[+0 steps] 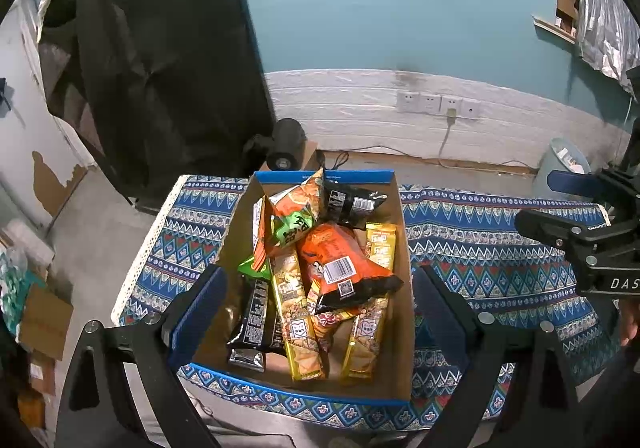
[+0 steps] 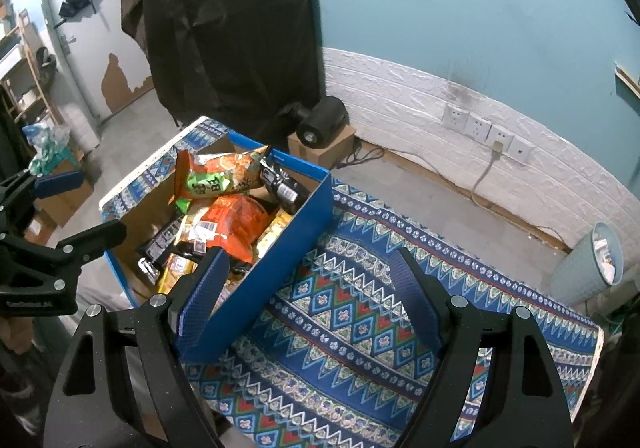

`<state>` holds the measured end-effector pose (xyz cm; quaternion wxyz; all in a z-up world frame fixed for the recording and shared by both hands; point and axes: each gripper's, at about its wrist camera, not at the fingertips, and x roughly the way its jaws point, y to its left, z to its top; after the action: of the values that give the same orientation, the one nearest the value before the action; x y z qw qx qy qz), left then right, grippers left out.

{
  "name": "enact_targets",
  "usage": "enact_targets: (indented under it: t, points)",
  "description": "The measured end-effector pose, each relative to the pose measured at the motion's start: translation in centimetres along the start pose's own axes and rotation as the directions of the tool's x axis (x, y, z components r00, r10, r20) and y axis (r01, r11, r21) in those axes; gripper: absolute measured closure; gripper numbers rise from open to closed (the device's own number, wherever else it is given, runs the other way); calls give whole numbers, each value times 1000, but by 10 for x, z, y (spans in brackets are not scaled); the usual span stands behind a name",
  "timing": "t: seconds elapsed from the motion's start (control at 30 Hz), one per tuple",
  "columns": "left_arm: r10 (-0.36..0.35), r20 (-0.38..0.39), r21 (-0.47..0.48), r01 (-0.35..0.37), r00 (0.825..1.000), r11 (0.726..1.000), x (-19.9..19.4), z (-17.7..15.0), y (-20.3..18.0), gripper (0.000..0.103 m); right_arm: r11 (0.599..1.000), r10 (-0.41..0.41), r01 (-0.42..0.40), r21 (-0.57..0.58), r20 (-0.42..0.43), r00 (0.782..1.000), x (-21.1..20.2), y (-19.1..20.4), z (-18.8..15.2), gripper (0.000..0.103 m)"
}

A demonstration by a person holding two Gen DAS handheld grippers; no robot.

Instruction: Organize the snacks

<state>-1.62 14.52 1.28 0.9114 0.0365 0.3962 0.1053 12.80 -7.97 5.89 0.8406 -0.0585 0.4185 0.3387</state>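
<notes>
Patterned tablecloth point(image 2: 352, 312): snack box point(image 1: 404, 288) long axis toward wall; both grippers' fingers wide, empty.

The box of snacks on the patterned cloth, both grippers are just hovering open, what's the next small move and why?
Probably lower the left gripper into the cardboard box onto the orange packet. Its jaws are open and empty, that packet lies on top of the pile, and the right gripper hangs open over the bare patterned cloth, free to receive snacks.
</notes>
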Motion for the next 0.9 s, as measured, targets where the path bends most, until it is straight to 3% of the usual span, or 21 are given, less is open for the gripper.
enact_targets:
  t: [0.9]
  points:
    - [-5, -5, -3, 5, 1000, 1000, -1, 1, -7, 8, 1000, -15, 15, -6, 3, 1000, -1, -1, -2, 21]
